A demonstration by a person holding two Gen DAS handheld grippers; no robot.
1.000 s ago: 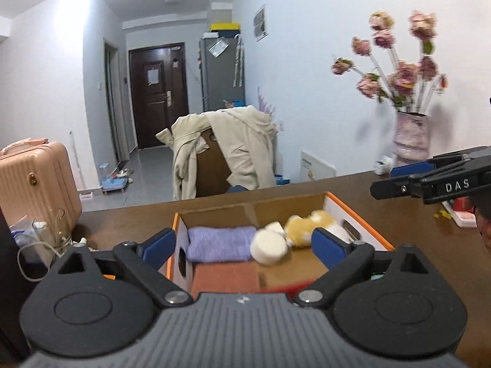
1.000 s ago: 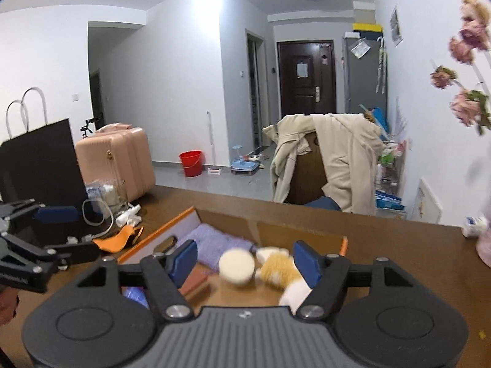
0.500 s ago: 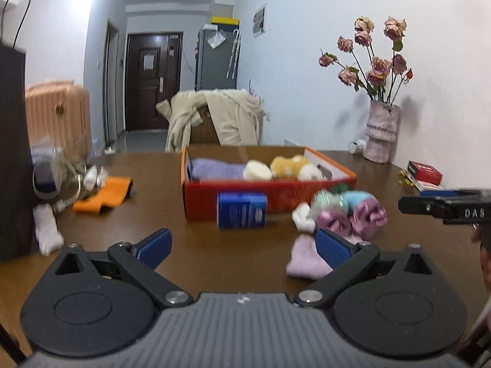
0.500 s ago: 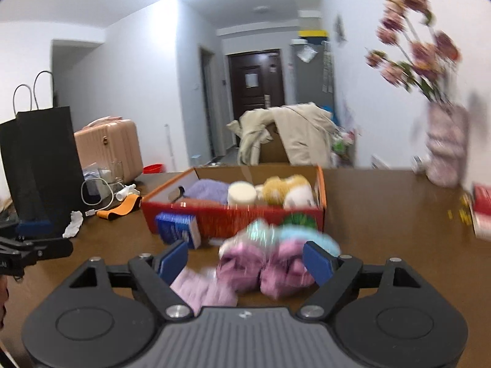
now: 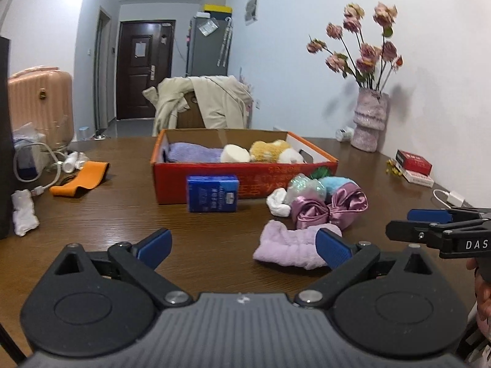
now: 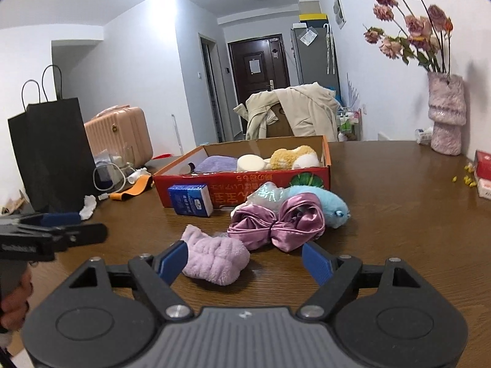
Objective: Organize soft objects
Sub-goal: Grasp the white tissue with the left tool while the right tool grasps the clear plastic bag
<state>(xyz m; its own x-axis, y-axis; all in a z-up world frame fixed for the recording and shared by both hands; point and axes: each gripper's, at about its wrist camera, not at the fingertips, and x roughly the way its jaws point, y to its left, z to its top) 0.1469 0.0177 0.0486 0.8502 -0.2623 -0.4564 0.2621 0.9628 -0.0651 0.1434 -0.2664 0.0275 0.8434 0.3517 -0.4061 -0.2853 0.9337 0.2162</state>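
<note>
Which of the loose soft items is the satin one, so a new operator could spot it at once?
Find the red cardboard box in the middle of the brown table. Right in front of its near wall lies a small heap of soft things; the satin bow sits at its front. It is the only glossy one, mauve and knotted in the middle, unlike the fluffy lilac cloth and the furry blue toy.

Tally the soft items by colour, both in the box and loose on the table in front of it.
Purple or lilac: 3, towel, satin bow, fluffy cloth
Cream or white: 2, puff, sock
Tan: 1, plush
Blue: 1, toy
Iridescent: 1, pouch
Total: 8
</note>
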